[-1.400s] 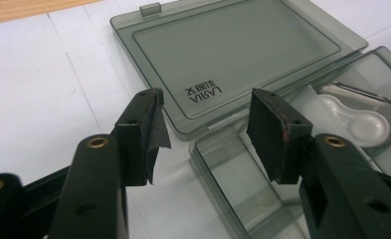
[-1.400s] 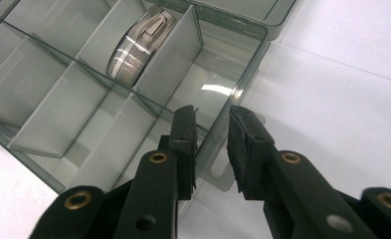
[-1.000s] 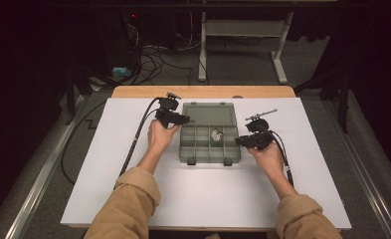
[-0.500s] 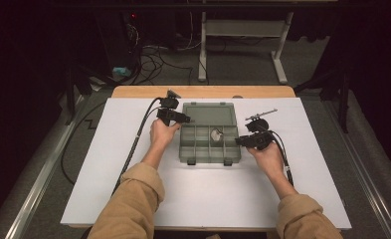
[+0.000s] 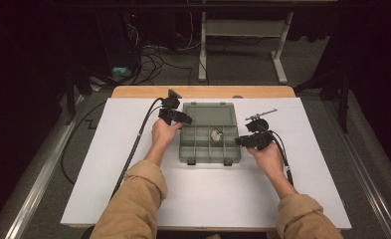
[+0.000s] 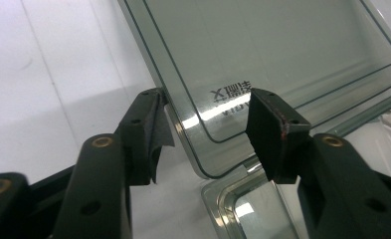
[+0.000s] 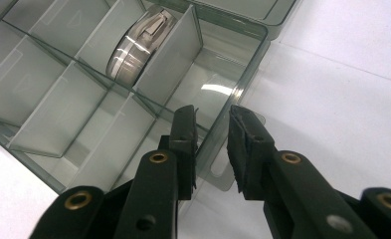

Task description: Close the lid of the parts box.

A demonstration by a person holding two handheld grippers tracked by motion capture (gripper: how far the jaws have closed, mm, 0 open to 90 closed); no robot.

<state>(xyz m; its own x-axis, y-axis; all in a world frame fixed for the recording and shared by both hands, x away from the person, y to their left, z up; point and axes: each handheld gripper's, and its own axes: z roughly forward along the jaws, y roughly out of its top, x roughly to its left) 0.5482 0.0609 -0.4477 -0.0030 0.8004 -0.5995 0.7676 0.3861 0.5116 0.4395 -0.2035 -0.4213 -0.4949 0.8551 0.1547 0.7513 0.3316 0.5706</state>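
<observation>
A grey see-through compartment box (image 5: 203,152) lies open on the white table top, its lid (image 5: 209,113) folded flat at the back. A round metal piece (image 5: 216,134) (image 7: 138,47) leans in one middle compartment. My left gripper (image 5: 185,118) (image 6: 208,107) is at the lid's (image 6: 282,45) near left corner. Its jaws have just been opening, and they stand apart with the lid's corner between them, unpressed. My right gripper (image 5: 239,141) (image 7: 213,119) straddles the box's right wall (image 7: 233,124), one jaw inside and one outside, with a gap showing.
The white sheet (image 5: 208,194) covers a wooden table whose back edge (image 5: 203,91) shows behind the box. A black cable (image 5: 138,144) trails from the left gripper toward the table's front left. Cables and a desk frame (image 5: 243,45) stand on the floor beyond.
</observation>
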